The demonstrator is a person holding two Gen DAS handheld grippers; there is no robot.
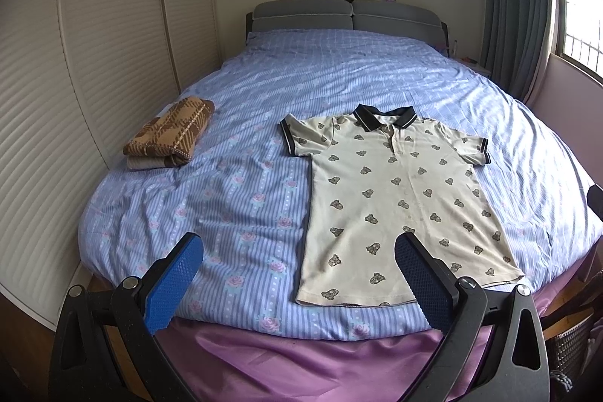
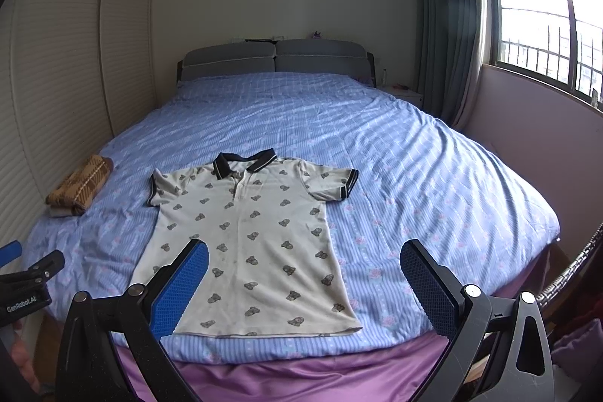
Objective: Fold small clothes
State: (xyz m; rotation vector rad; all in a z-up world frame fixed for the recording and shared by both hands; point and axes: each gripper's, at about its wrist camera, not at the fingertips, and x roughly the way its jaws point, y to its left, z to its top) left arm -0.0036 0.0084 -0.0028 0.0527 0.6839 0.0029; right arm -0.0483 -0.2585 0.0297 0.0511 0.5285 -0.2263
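A cream polo shirt (image 1: 395,198) (image 2: 248,240) with a bear print and a dark collar lies spread flat, face up, near the foot of the bed, collar towards the headboard. My left gripper (image 1: 297,251) hangs open above the foot edge, its right pad over the shirt's hem and its left pad over bare cover. My right gripper (image 2: 303,259) is open too, its left pad over the shirt's lower left and its right pad over the cover. Neither holds anything. The left gripper's body (image 2: 26,281) shows at the right wrist view's left edge.
A folded brown plaid garment (image 1: 169,134) (image 2: 79,187) lies on the bed's left side beside the louvred wardrobe doors (image 1: 56,100). The blue striped cover (image 1: 339,70) spreads to the grey headboard (image 1: 346,16). A purple skirt (image 1: 301,364) hangs at the foot. Window (image 2: 546,10) and curtain stand right.
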